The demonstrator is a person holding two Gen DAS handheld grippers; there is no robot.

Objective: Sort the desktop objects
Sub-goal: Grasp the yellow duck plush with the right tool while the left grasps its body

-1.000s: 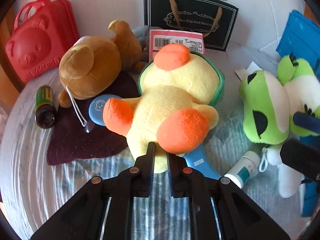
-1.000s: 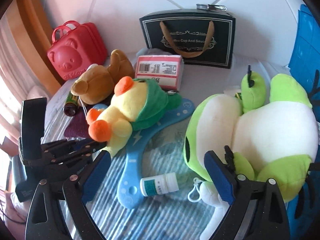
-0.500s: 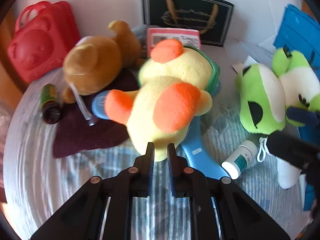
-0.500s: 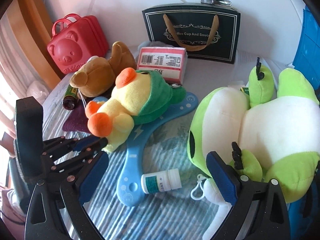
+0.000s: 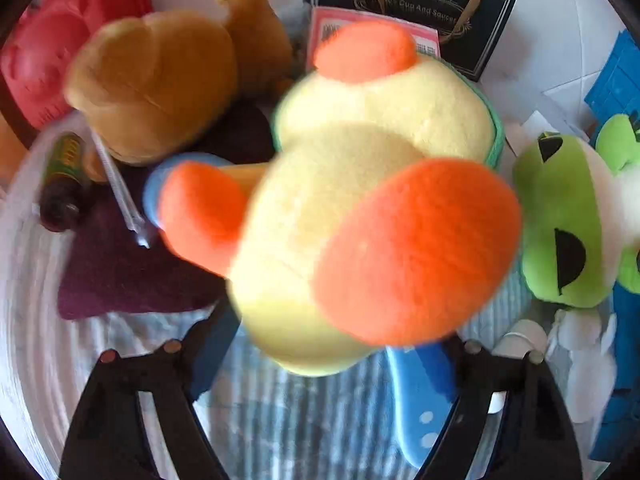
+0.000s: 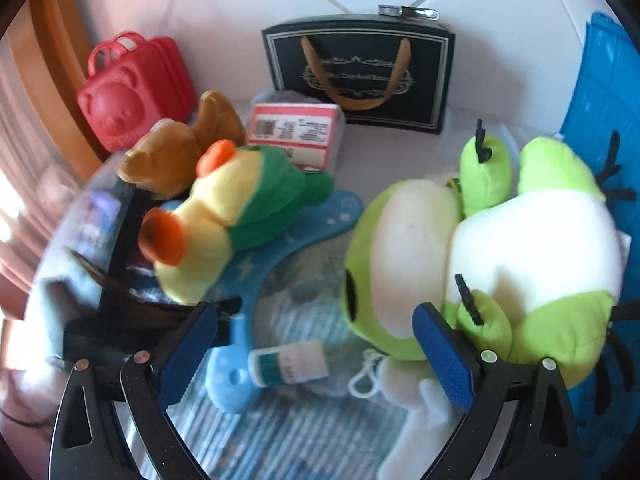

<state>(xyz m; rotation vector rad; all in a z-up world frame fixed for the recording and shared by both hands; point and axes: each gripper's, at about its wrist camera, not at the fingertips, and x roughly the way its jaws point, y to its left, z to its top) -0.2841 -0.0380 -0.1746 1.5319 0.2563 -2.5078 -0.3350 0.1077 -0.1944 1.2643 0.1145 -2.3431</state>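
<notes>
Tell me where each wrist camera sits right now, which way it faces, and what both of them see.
Left wrist: on the left gripper, angled down at the yellow duck plush; its jaws, just opened, stand either side of the duck's lower end.
Right wrist: on the right gripper, angled down toward the white bottle and green frog plush; jaws open, and the blurred left gripper shows at left.
Shared: duck, frog, brown bear plush, black gift bag, red case.

Black gift bag (image 5: 416, 12) in gold script, partly legible "Cup And Saucer"
</notes>
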